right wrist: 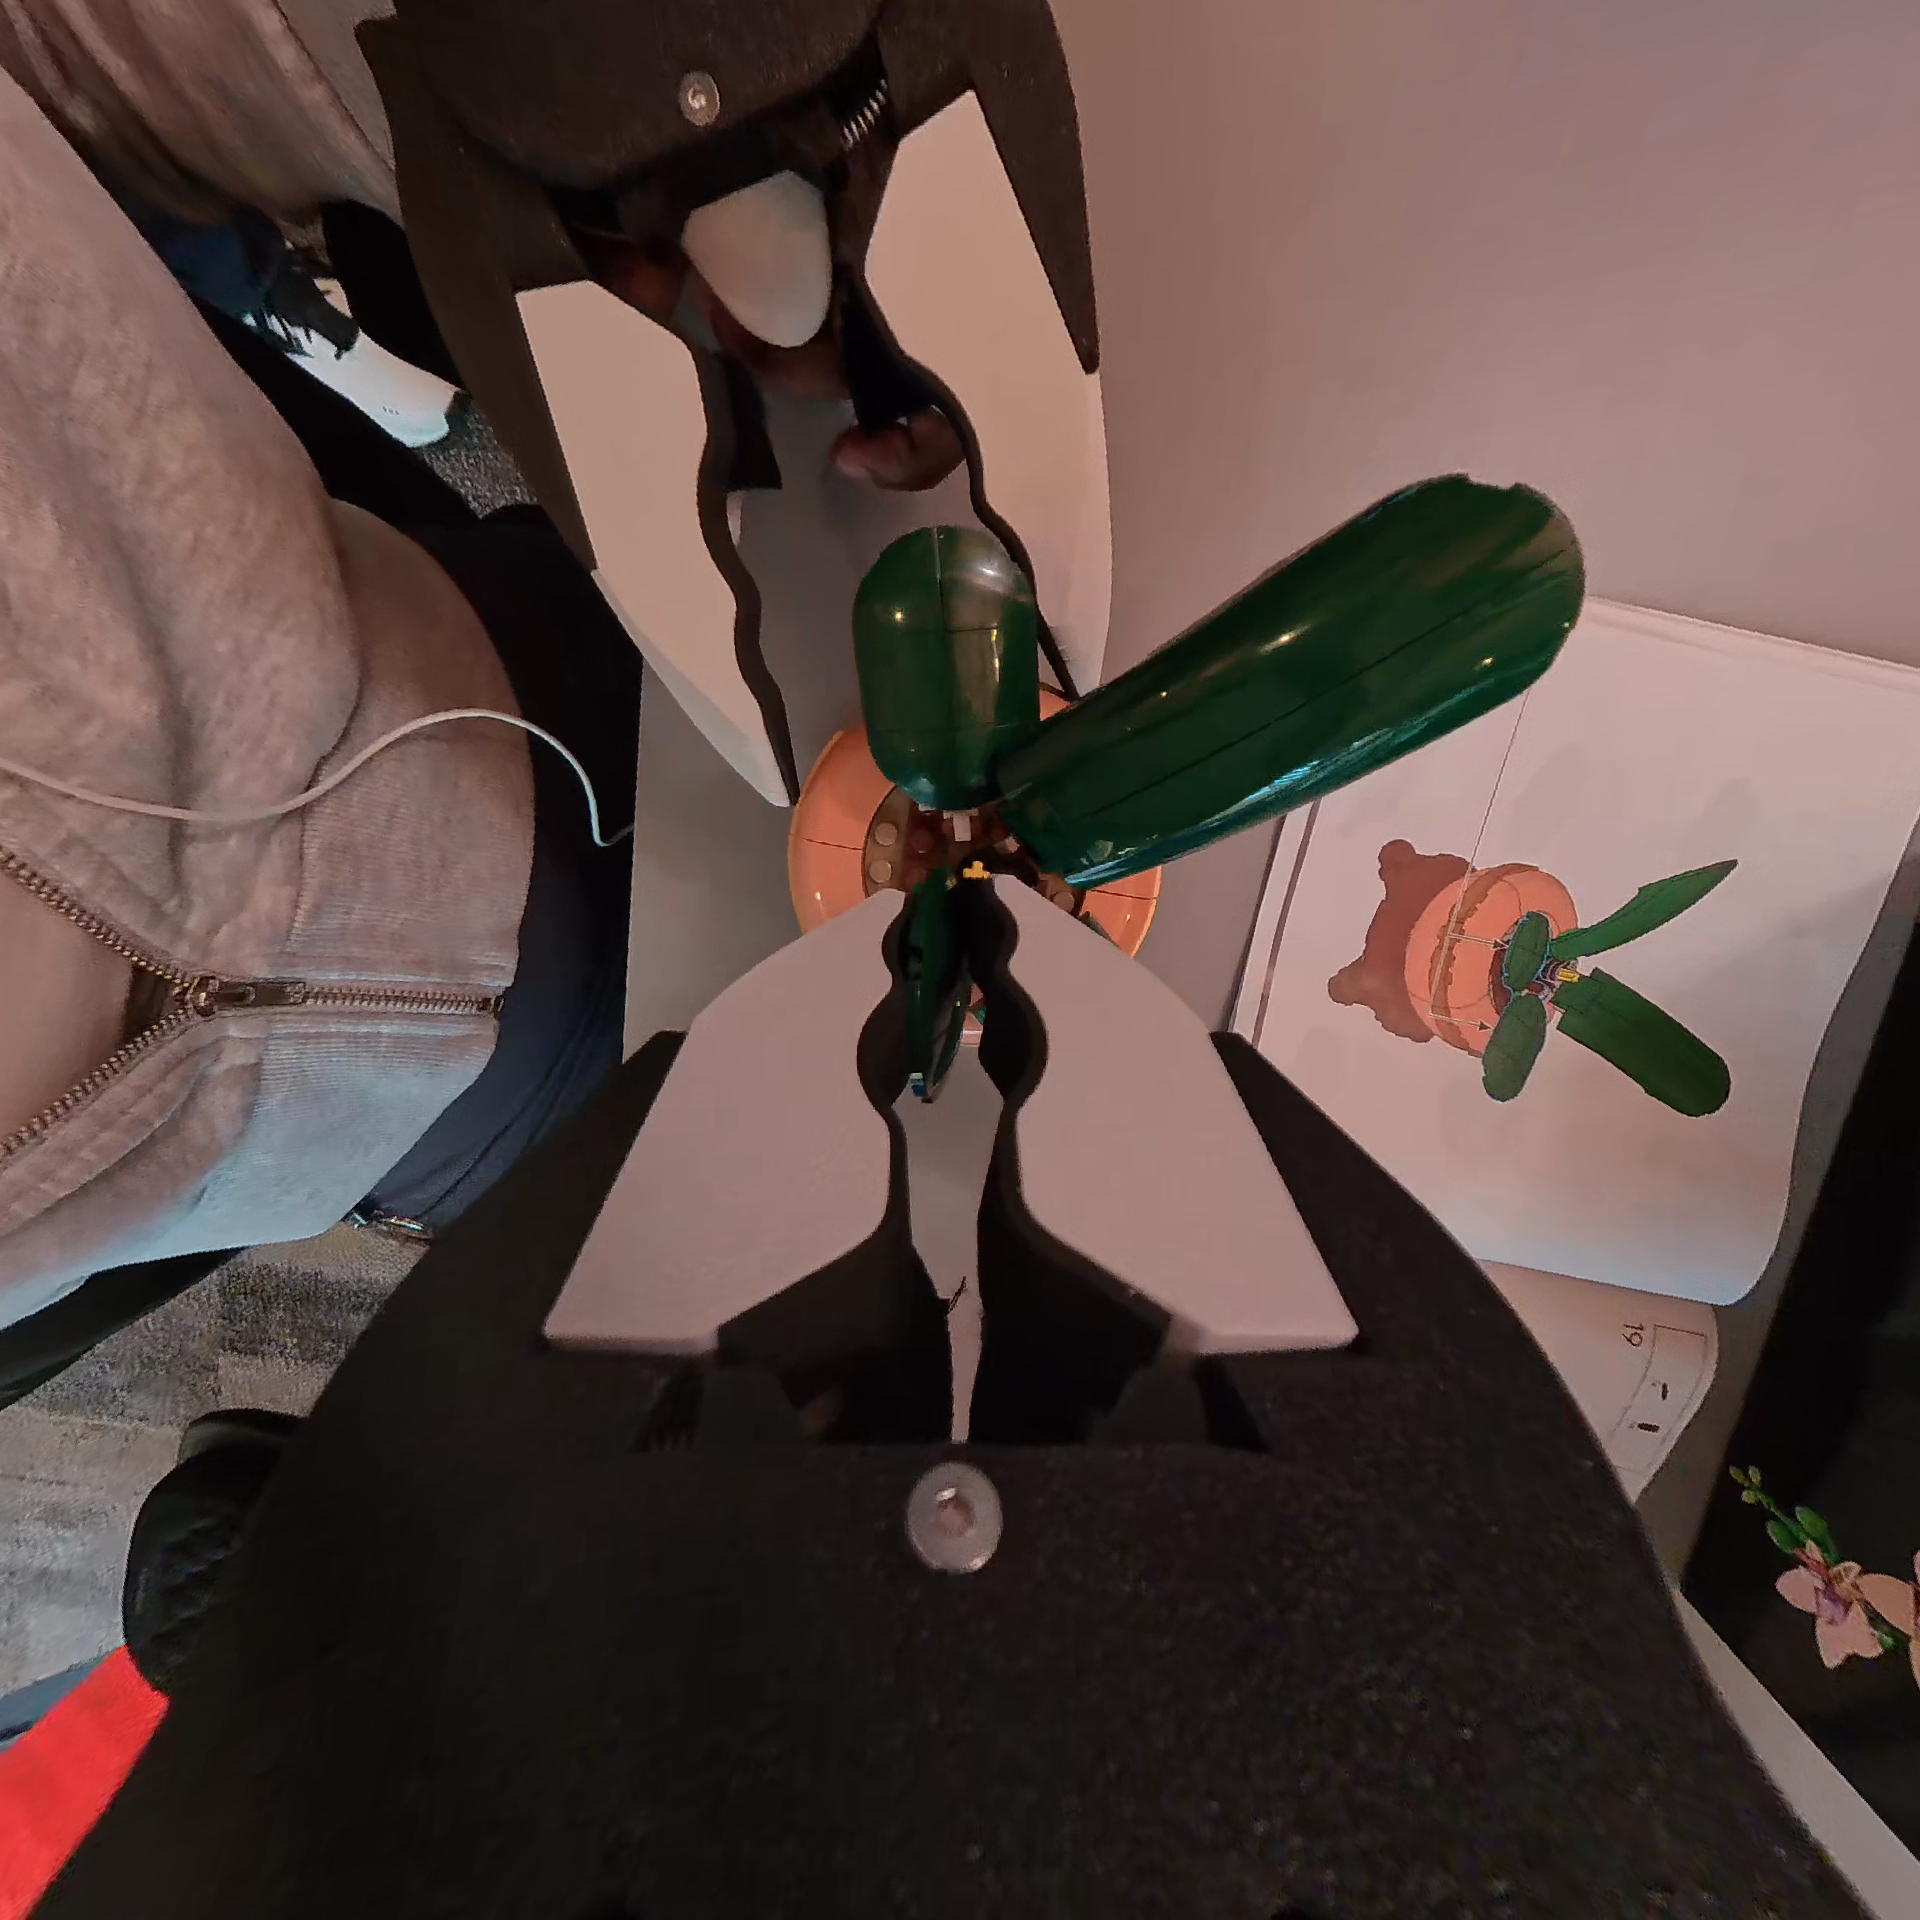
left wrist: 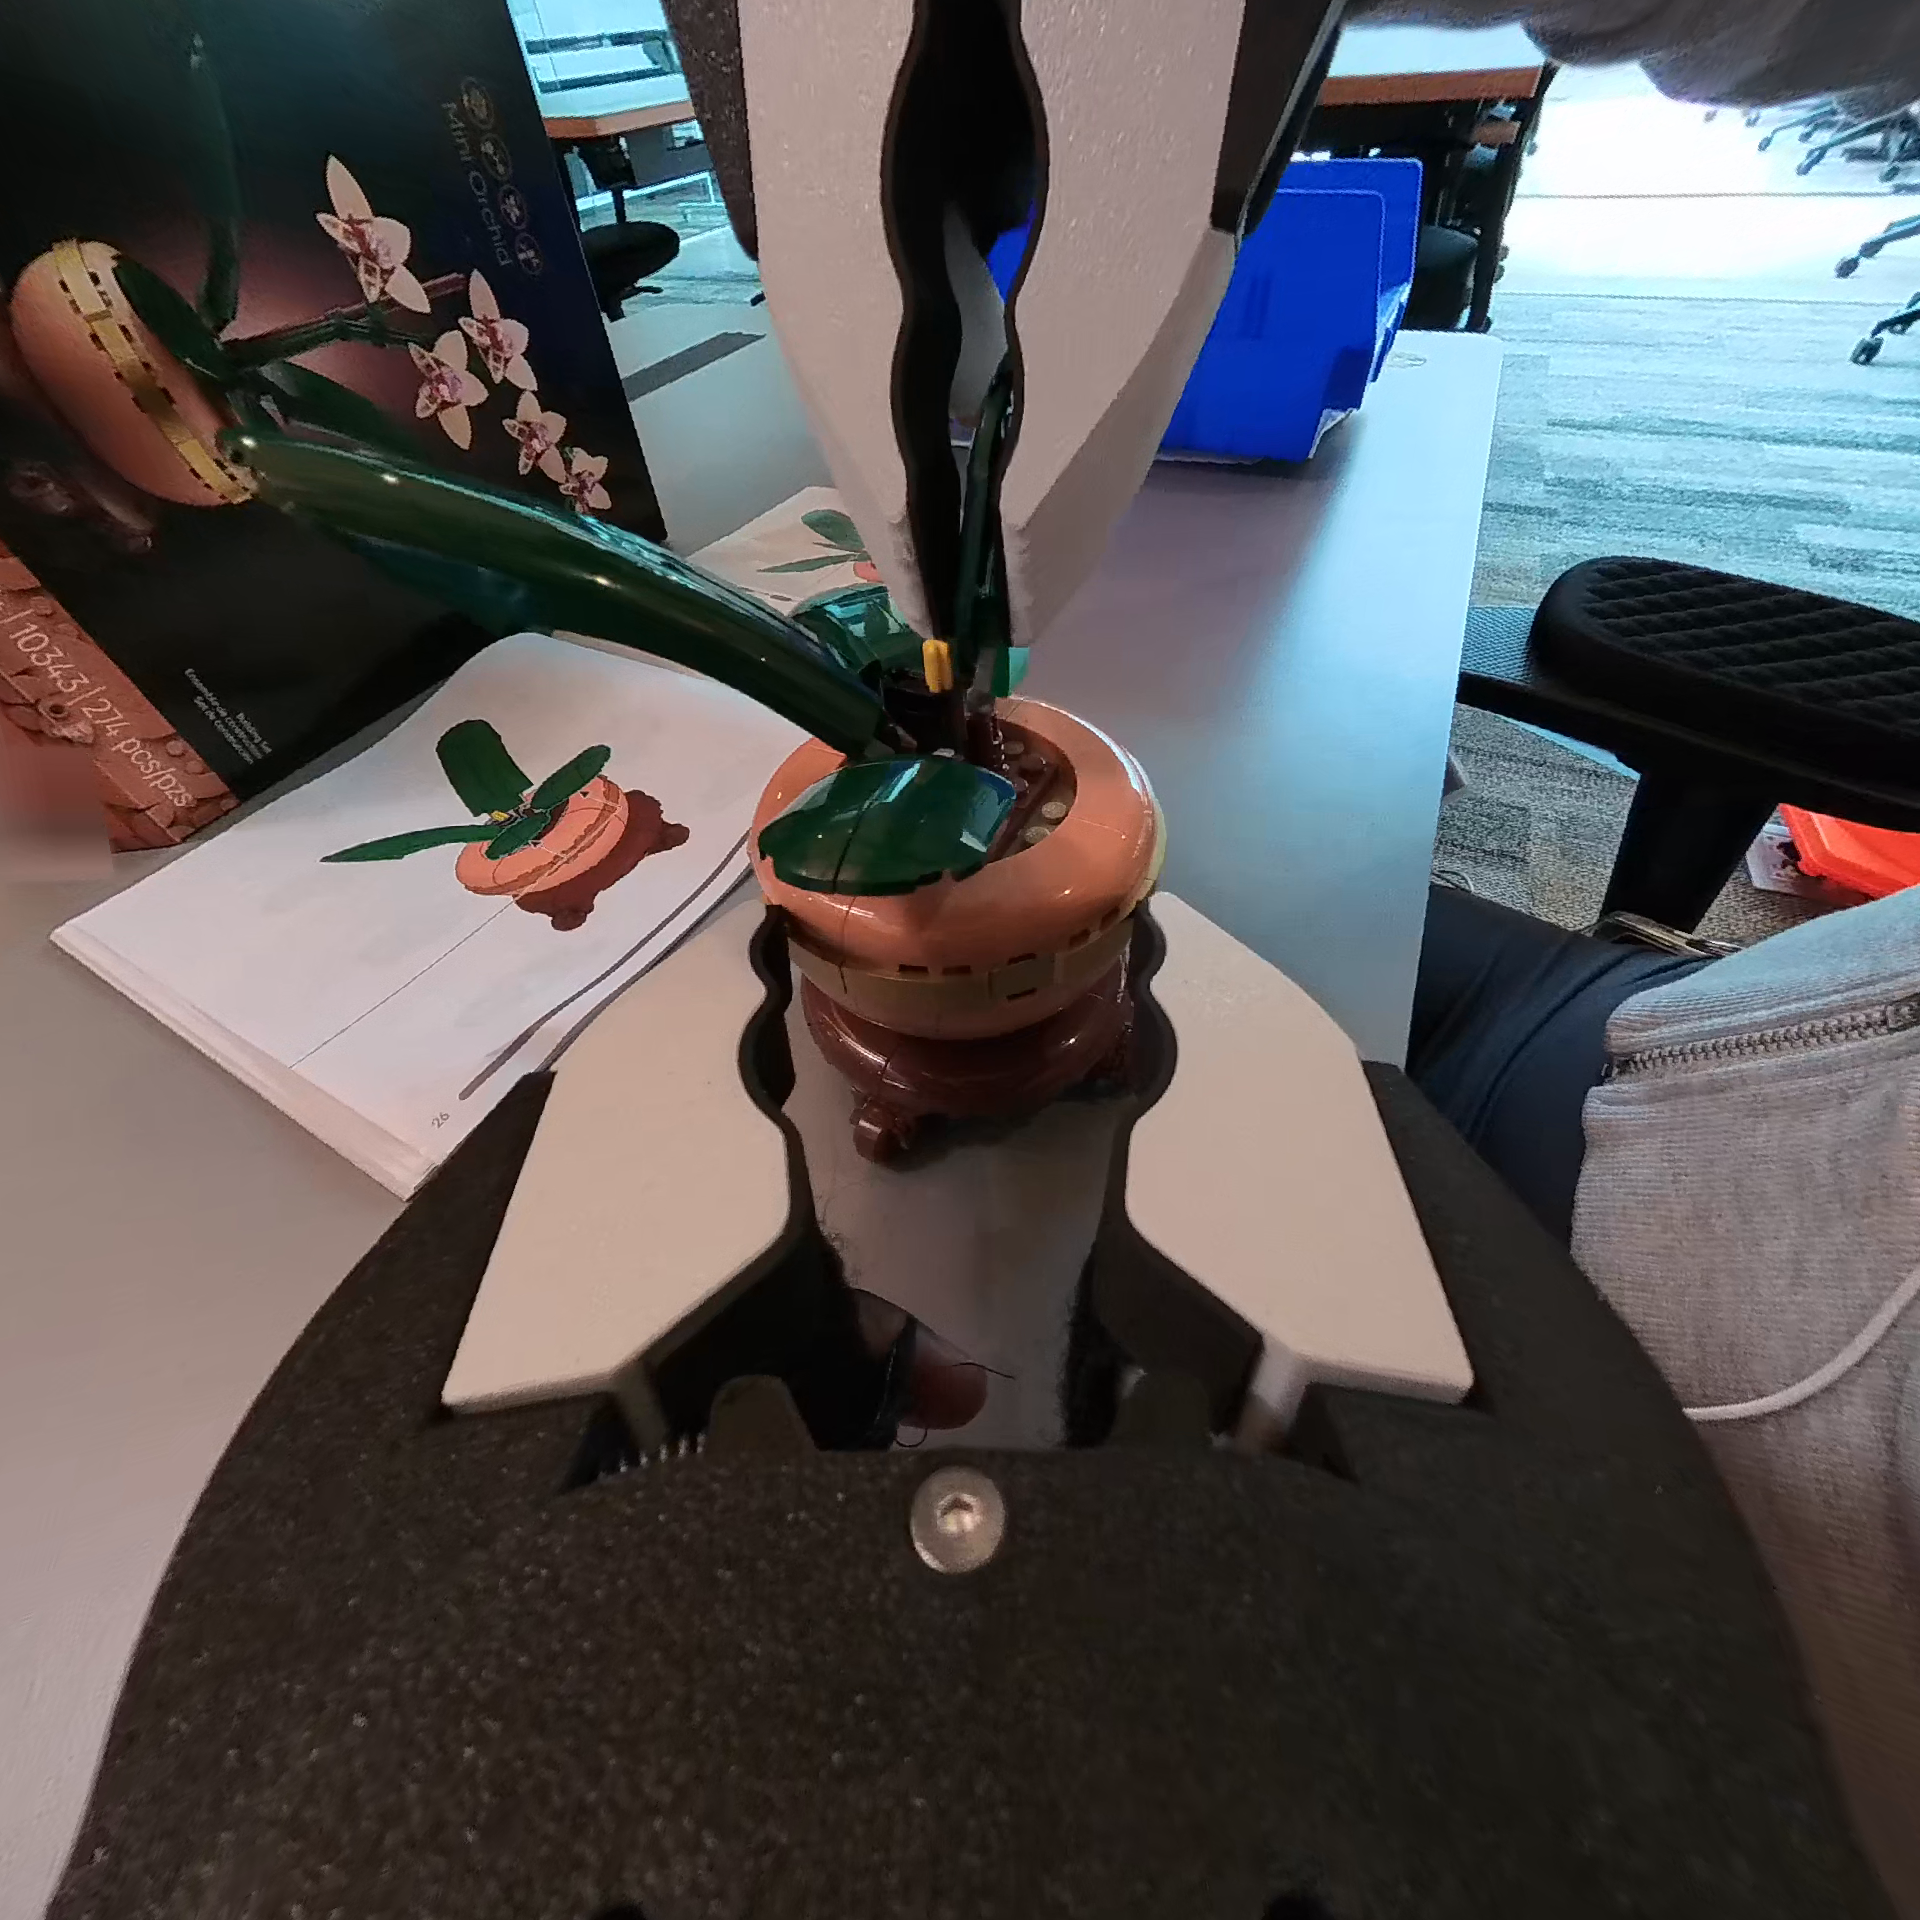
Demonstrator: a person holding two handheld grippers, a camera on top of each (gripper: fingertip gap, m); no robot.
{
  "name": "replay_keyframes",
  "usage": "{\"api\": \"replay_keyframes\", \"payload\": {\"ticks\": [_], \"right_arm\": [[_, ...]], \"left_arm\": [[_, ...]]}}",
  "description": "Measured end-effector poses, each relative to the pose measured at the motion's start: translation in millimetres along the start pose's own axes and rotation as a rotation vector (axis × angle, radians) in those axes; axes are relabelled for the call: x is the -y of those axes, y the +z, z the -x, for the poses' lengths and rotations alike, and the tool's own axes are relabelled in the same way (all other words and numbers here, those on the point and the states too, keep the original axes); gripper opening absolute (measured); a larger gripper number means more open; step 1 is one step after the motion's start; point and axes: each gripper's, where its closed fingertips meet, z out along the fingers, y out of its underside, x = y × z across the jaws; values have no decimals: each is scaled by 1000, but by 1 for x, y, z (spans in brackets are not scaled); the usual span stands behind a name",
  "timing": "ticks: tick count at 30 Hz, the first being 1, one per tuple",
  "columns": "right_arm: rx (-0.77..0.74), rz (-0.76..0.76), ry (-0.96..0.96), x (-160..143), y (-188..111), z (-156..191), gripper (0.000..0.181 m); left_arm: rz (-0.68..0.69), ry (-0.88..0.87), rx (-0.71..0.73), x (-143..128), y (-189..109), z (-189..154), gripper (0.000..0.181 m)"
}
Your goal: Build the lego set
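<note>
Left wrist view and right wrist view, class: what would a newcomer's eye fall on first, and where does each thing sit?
The peach-coloured pot on its brown base stands on the grey table, clasped between the left gripper. From it a long dark green leaf arches out over the open instruction booklet. From above, the right gripper pinches a narrow green leaf piece edge-on at the pot's centre.

One pot [left wrist: 951,883] sits between the left tongs [left wrist: 961,997]. Three green leaves are on it: one long [left wrist: 561,582], one round [left wrist: 883,826], one narrow [right wrist: 935,987] inside the right tongs [right wrist: 951,997]. One booklet [left wrist: 395,935], one box [left wrist: 312,416], two blue bins [left wrist: 1299,301].
</note>
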Motion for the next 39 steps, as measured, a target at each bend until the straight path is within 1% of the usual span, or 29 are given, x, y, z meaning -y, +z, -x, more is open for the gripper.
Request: {"api": "replay_keyframes", "payload": {"ticks": [6,24,29,31,34,37,39], "right_arm": [[3,55,-14,-2,3,0,8],[19,24,-3,-1,6,2,9],[45,-27,21,-1,5,2,9],[47,-43,-4,1,5,2,10],[84,-68,-3,2,4,7,22],[78,-116,8,1,1,6,25],[41,-142,2,0,-1,2,25]], "left_arm": [[0,7,-15,0,0,0,61],[2,20,-17,-1,0,0,61],[2,23,-15,-1,0,0,61],[1,22,-11,-1,-1,0,61],[4,27,-4,-2,-1,1,61],[7,38,-2,-2,-2,1,60],[8,44,-1,-2,-2,0,59]]}}
